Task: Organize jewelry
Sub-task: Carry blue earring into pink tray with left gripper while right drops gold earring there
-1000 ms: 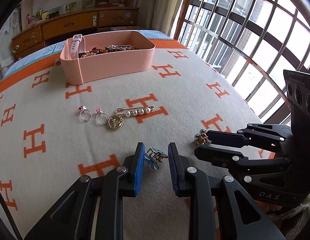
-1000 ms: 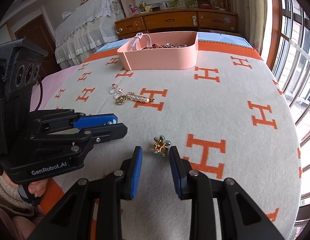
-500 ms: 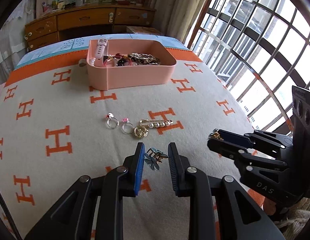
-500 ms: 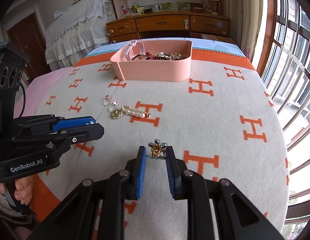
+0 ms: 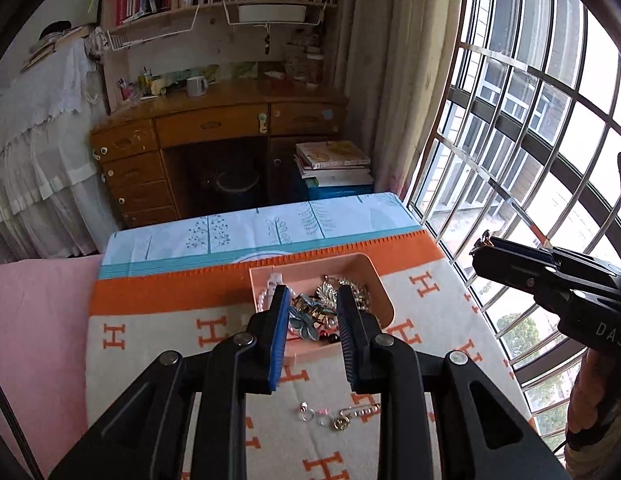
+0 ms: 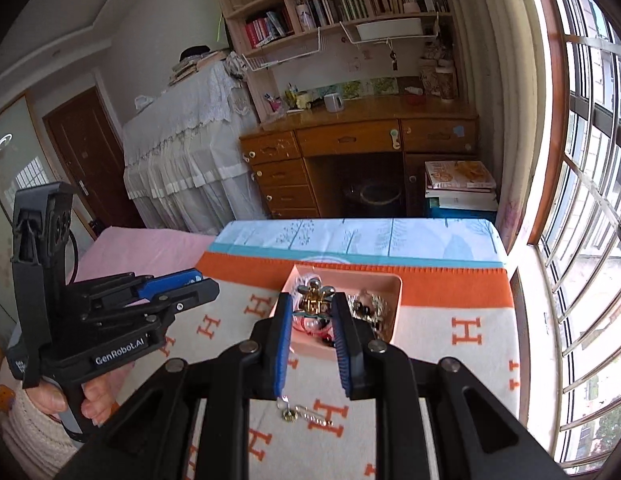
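— so, any writing? 
— "das" on the right tongs (image 5: 480, 245), "genrobot.ai" on the left tongs (image 5: 313, 312).
— holding anything? 
— each grips a flower clip over the pink tray (image 5: 384, 298).

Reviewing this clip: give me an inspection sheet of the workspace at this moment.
Surface: orange-H blanket over a bed.
Job's things: pink tray with jewelry inside; two rings, a pearl pin and a gold charm lie on the blanket nearer the camera.
Clutter: nothing seen.
Grippers: left hand-held gripper holds a blue hair clip over the tray; right hand-held gripper holds a gold hair clip over the tray.
Cables: black cable behind the left hand-held gripper.
Surroundings: wooden desk, bookshelf, barred window.
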`<state>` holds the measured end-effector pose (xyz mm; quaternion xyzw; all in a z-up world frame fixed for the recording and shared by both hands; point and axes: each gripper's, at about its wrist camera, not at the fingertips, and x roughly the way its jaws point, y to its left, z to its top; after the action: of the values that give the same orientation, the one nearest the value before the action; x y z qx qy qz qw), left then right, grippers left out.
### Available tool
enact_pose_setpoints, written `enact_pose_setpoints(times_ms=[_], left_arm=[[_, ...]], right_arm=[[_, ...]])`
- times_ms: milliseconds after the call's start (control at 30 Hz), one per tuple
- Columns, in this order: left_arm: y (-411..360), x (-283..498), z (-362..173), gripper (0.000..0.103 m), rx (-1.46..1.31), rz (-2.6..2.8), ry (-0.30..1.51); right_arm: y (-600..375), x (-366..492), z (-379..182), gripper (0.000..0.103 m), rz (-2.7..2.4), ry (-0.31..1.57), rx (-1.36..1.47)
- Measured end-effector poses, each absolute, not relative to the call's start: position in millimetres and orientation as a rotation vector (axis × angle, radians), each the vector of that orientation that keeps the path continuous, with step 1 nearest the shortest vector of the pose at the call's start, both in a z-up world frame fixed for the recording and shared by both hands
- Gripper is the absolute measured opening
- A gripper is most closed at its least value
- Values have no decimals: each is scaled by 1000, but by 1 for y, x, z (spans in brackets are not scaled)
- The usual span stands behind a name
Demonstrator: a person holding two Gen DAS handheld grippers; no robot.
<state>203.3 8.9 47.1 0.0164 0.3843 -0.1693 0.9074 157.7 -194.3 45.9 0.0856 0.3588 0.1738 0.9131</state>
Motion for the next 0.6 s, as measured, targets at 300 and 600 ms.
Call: enact_pose_setpoints(times_ms=[300,600], left_arm=[[-8,265,-5,22,21,-325,933],[-20,284,-77,40,42,-320,1075]], right_arm=[[-184,220,-14,20,331,895,208],[-189,249,-88,21,306,1096,274]])
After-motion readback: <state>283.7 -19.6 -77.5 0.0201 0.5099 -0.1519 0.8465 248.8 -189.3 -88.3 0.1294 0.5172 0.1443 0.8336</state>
